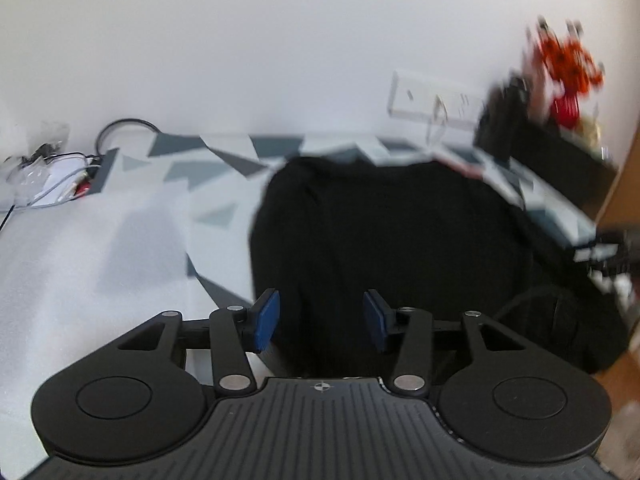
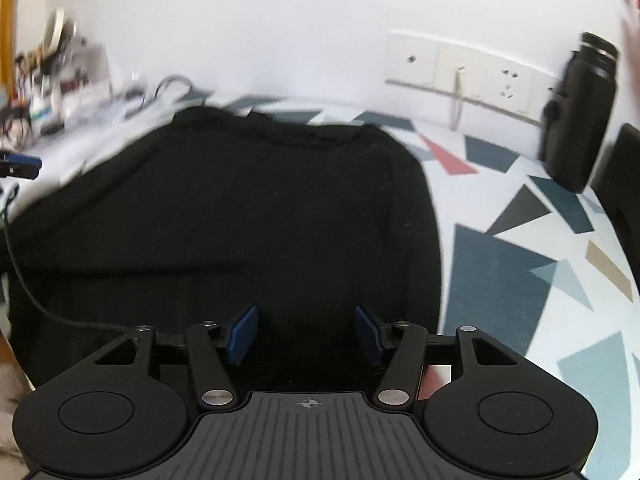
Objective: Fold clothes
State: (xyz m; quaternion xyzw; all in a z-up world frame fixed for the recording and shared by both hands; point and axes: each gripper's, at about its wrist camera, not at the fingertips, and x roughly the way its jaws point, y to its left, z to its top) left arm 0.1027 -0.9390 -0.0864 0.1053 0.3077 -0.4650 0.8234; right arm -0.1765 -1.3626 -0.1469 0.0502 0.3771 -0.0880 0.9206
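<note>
Both tongs gape, empty: left tongs (image 1: pixel 320 320) and right tongs (image 2: pixel 306 334) low in frame. Black sweater (image 2: pixel 240 208) lies spread mid-frame on patterned worktop (image 2: pixel 520 264). Fold looks unstarted; you'll likely need hem corners pinched.

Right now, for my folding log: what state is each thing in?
Black sweater: lying on the patterned cloth, not held.
Left gripper: jaws open, empty, above the sweater's near edge.
Right gripper: jaws open, empty.
Black bottle: upright, cap on.
</note>
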